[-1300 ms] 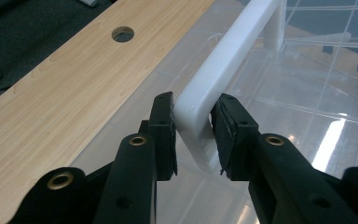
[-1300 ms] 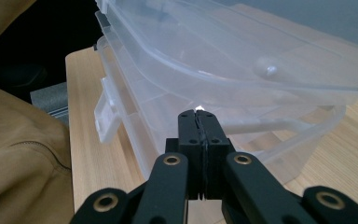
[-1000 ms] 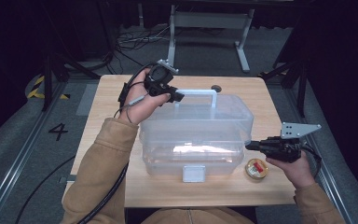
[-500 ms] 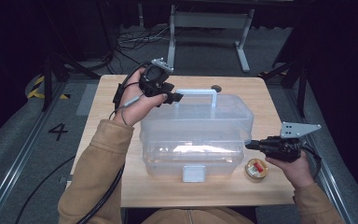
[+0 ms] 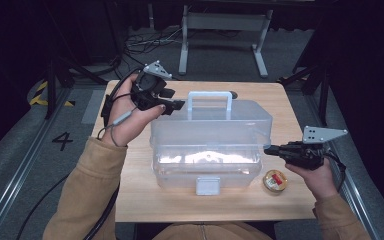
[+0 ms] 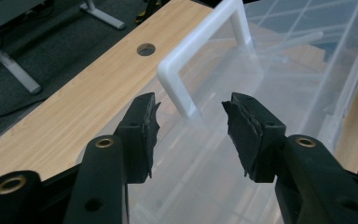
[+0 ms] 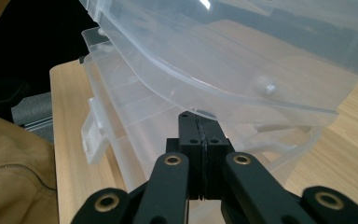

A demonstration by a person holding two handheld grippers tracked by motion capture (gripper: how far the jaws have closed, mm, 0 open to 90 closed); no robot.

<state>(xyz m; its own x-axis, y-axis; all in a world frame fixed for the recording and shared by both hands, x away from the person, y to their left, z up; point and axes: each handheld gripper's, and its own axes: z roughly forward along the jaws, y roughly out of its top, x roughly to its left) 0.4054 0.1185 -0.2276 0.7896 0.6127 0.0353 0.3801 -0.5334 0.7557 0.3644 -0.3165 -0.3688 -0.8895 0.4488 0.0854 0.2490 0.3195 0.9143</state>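
Tools flank box (image 5: 210, 145); handle (image 5: 209, 96) just beyond left tool (image 5: 180, 105).

The clear plastic box (image 5: 210, 145) is blurring its own contents in the high view: a pale mass inside is showing through the lid, too washed out to identify. The small round tin (image 5: 274, 180) beside the box is showing a red mark on its label, too small to read. In the right gripper view, the lid (image 7: 242, 51) is running off the top and right edges, and its rim is perhaps resting on the closed jaw tips, though the contact is unclear. In the left gripper view, the box's far end is leaving the frame.
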